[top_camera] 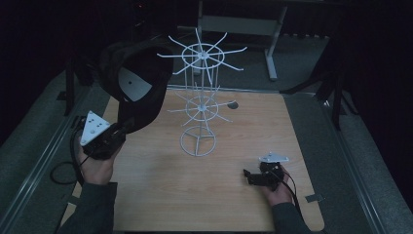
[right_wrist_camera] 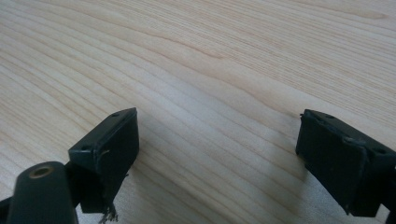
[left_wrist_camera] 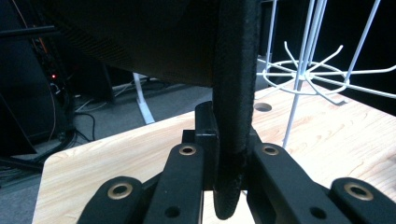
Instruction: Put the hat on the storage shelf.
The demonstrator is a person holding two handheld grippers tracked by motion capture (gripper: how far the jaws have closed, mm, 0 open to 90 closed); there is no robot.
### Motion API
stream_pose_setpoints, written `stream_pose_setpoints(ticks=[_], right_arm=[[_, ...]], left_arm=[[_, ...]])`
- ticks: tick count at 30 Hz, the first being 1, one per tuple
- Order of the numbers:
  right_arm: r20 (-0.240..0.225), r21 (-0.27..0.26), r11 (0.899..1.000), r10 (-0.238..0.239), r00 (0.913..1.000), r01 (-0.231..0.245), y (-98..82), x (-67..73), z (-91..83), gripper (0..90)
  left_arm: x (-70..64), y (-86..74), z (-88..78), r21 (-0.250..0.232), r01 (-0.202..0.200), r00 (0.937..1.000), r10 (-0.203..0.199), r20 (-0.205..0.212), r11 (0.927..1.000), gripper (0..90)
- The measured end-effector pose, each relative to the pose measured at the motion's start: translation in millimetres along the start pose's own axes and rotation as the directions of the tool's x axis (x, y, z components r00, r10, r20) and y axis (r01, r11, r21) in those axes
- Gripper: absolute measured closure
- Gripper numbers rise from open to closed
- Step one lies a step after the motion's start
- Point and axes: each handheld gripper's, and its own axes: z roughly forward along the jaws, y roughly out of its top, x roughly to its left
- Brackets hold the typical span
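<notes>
A black cap [top_camera: 139,95] hangs raised over the table's left side, its pale inner lining facing up. My left gripper [top_camera: 124,127] is shut on the cap's brim [left_wrist_camera: 233,107], which runs upright between the jaws of the left gripper [left_wrist_camera: 231,140]. A white wire display rack [top_camera: 200,97] with two tiers of spoke hooks stands mid-table, just right of the cap. The rack [left_wrist_camera: 303,74] appears beyond the brim. My right gripper [top_camera: 249,175] rests low at the table's front right, and in its own view the right gripper [right_wrist_camera: 219,140] stands open over bare wood, holding nothing.
The wooden table [top_camera: 243,126] has a small round hole [top_camera: 233,104] behind the rack. Grey carpeted floor surrounds the table. A desk frame leg [top_camera: 272,53] stands at the back. A cable [top_camera: 63,173] trails off the left edge.
</notes>
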Motion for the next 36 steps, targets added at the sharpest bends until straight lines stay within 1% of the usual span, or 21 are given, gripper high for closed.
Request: stream_pose_setpoints(ticks=[3,5,9,11,14,17,22,24,28,36], right_arm=[[0.0,0.0,1.0,0.0,1.0,0.0,0.0,0.0,0.0,13.1],[0.0,0.0,1.0,0.001,1.0,-0.001,0.0,0.1,0.0,13.1],[0.0,0.0,1.0,0.001,1.0,-0.001,0.0,0.1,0.0,13.1],[0.0,0.0,1.0,0.001,1.0,-0.001,0.0,0.1,0.0,13.1],[0.0,0.0,1.0,0.001,1.0,-0.001,0.0,0.1,0.0,13.1],[0.0,0.0,1.0,0.001,1.0,-0.001,0.0,0.1,0.0,13.1],[0.0,0.0,1.0,0.001,1.0,-0.001,0.0,0.1,0.0,13.1],[0.0,0.0,1.0,0.001,1.0,-0.001,0.0,0.1,0.0,13.1],[0.0,0.0,1.0,0.001,1.0,-0.001,0.0,0.1,0.0,13.1],[0.0,0.0,1.0,0.002,1.0,-0.002,0.0,0.1,0.0,13.1]], left_arm=[[-1.8,-0.4,-1.2,0.0,-0.005,1.0,0.005,0.0,1.0,86.7],[-2.3,-0.8,-1.6,-0.001,0.002,1.0,-0.002,0.009,1.0,86.7],[-3.9,-1.5,-2.7,0.001,-0.003,1.0,0.003,0.005,1.0,86.7],[-5.4,-1.8,-3.7,-0.003,-0.006,1.0,0.006,-0.002,1.0,86.6],[-8.2,-1.5,-4.7,-0.004,-0.025,0.9994,0.025,-0.022,0.9997,86.6],[-10.1,-1.8,-4.7,-0.003,-0.036,0.999,0.036,-0.026,0.9994,86.7],[-11.3,-4.5,-4.0,-0.003,-0.035,0.9991,0.035,-0.024,0.9994,86.6],[-9.8,-8.5,-3.8,-0.006,-0.023,0.9995,0.023,-0.023,0.9997,86.6],[-8.9,-11.7,-4.9,-0.009,-0.018,0.9995,0.018,-0.026,0.9998,86.6],[-13.0,-14.5,-8.9,-0.019,-0.037,0.9989,0.037,-0.028,0.9991,86.6]])
